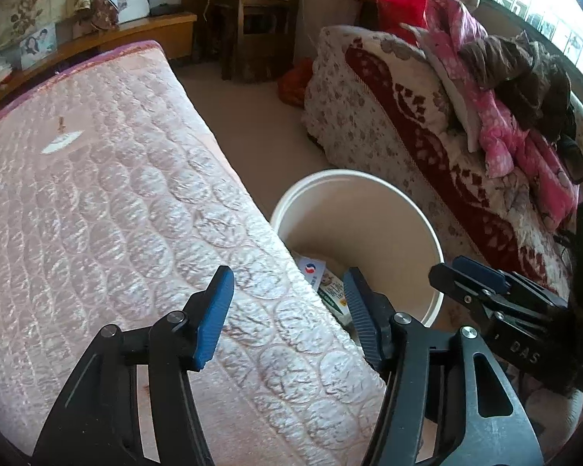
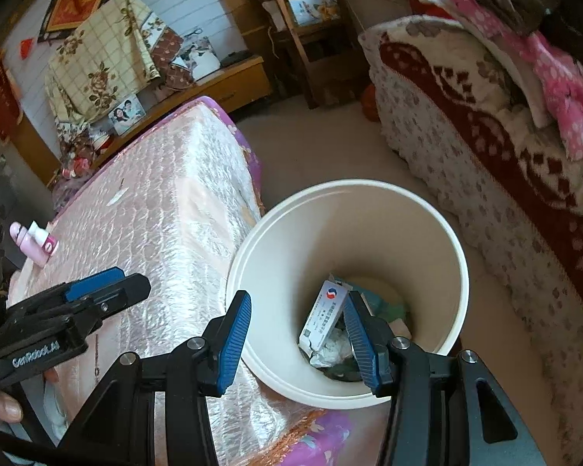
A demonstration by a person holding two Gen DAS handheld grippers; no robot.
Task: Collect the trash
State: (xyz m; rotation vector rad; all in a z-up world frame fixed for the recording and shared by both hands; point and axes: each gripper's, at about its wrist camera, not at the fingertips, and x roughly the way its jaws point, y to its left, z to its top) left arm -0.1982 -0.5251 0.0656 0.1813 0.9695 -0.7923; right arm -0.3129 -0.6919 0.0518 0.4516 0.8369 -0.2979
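Note:
A white bin (image 2: 427,229) stands on the floor between the pink quilted mattress (image 2: 167,233) and a sofa; it also shows in the left wrist view (image 1: 416,217). Inside lie a white medicine box (image 2: 322,318), crumpled tissue (image 2: 334,349) and other wrappers; the box shows in the left wrist view too (image 1: 313,270). My right gripper (image 2: 297,343) is open and empty above the bin's near rim. My left gripper (image 1: 287,312) is open and empty over the mattress edge (image 1: 136,213). A small white scrap (image 1: 62,143) lies on the mattress.
A pink bottle and a small white one (image 2: 35,240) lie at the mattress's left edge. A sofa with a red-and-white blanket (image 2: 505,163) and pink clothes (image 1: 497,116) is on the right. A wooden chair (image 2: 303,27) and a low cabinet (image 2: 221,81) stand at the back.

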